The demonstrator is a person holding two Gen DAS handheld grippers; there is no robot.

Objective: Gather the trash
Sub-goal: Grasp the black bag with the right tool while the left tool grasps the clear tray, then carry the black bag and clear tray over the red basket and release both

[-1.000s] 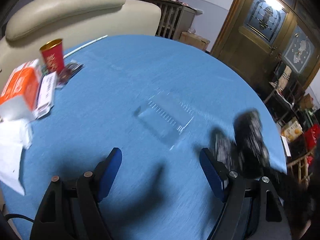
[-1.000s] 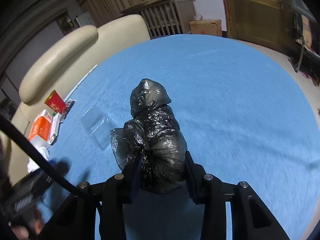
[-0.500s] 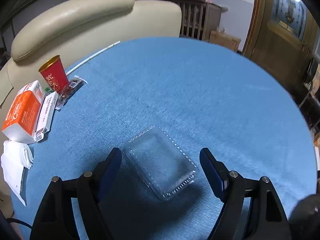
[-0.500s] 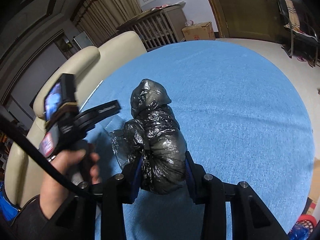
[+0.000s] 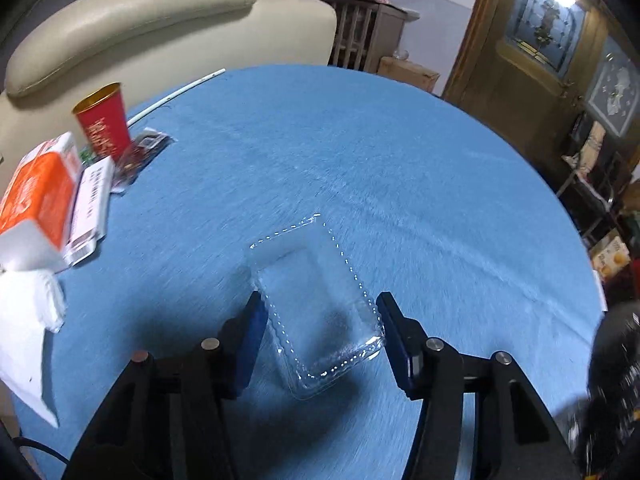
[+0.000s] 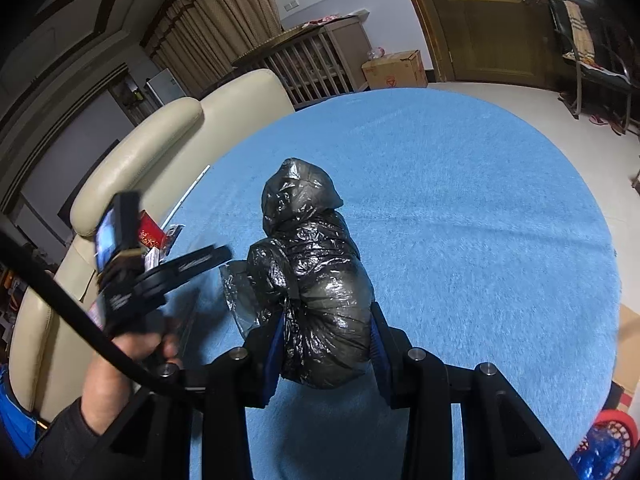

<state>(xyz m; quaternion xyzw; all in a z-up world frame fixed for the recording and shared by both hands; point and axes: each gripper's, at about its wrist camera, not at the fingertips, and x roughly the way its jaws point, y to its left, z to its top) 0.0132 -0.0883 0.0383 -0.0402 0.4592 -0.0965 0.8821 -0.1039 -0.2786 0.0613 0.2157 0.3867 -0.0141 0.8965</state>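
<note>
A clear plastic container (image 5: 308, 264) lies on the blue round table (image 5: 400, 152). My left gripper (image 5: 320, 312) straddles its near half. Its jaws are closing, and the blue pads (image 5: 250, 328) meet the container's two long rims. In the right wrist view a person's hand (image 6: 132, 344) holds that left gripper (image 6: 188, 268) low at the left. My right gripper (image 6: 326, 320) is shut on a stuffed black trash bag (image 6: 308, 248), which rests on the cloth. The same bag (image 5: 612, 360) shows blurred at the right edge of the left wrist view.
At the table's left edge stand a red paper cup (image 5: 104, 120), an orange tissue pack (image 5: 36, 200), white tissues (image 5: 28, 312), a flat white box (image 5: 90, 204) and dark wrappers (image 5: 140, 152). A white stick (image 5: 176, 94) lies beyond. A cream sofa (image 5: 160, 20) backs the table.
My left gripper came forward over the clear container, and its jaws narrowed onto the container's sides. The right gripper keeps the black bag and has shifted slightly.
</note>
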